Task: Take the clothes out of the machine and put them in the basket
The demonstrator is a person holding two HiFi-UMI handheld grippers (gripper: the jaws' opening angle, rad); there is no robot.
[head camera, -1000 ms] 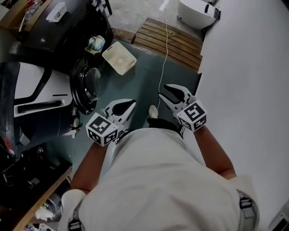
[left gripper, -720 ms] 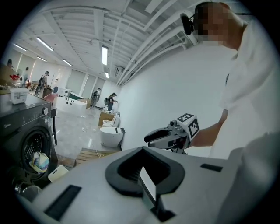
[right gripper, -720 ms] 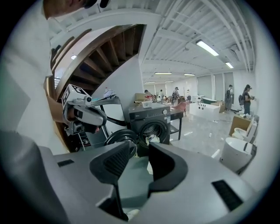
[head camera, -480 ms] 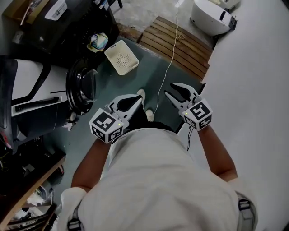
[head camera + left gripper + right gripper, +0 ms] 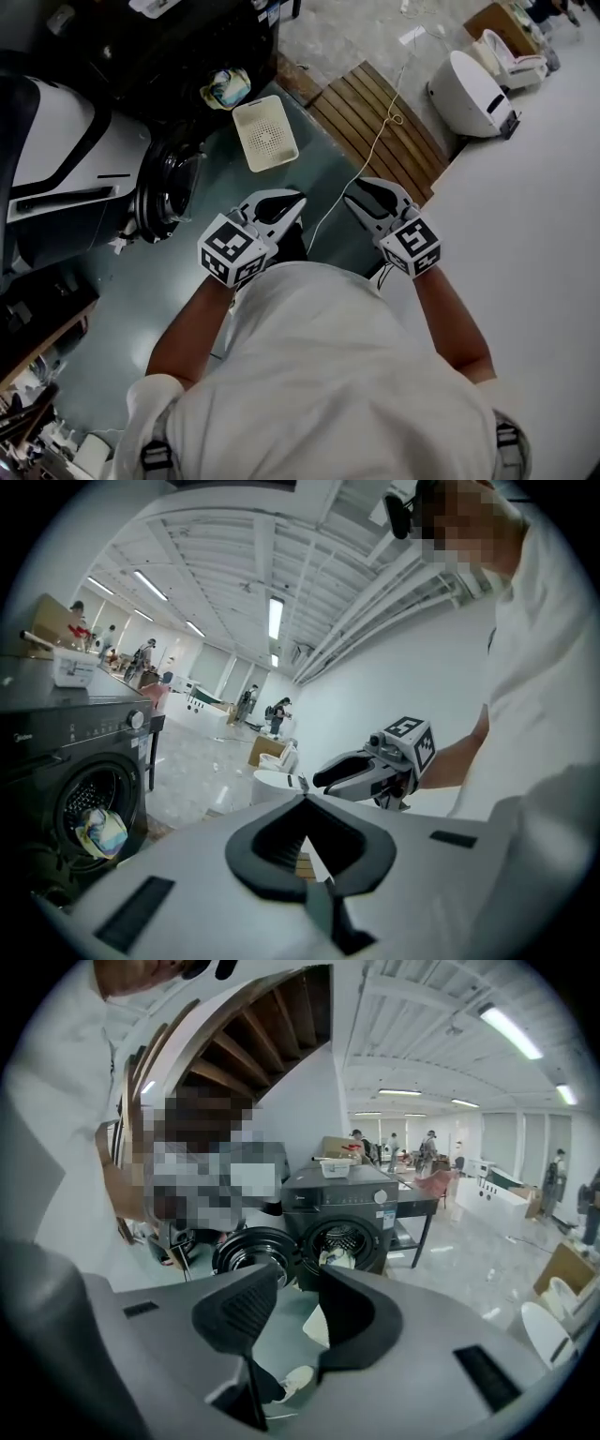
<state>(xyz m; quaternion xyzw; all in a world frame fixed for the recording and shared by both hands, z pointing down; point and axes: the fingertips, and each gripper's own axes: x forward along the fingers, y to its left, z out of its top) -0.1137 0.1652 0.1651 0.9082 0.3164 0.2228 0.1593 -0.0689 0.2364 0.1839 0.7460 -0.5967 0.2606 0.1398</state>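
Basket (image 5: 265,133) beside open machine door (image 5: 169,187), clothes (image 5: 225,86) inside

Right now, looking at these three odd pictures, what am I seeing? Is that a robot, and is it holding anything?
No robot: a person holds a grasping tool in each hand. One picture comes from a camera on their head, looking down at the left gripper and right gripper. The other two come from cameras riding on each gripper. On the floor stands a white basket, which looks empty. The washing machine is open, with clothes inside its drum. Nothing is held: the left fingers are together, the right fingers slightly apart.
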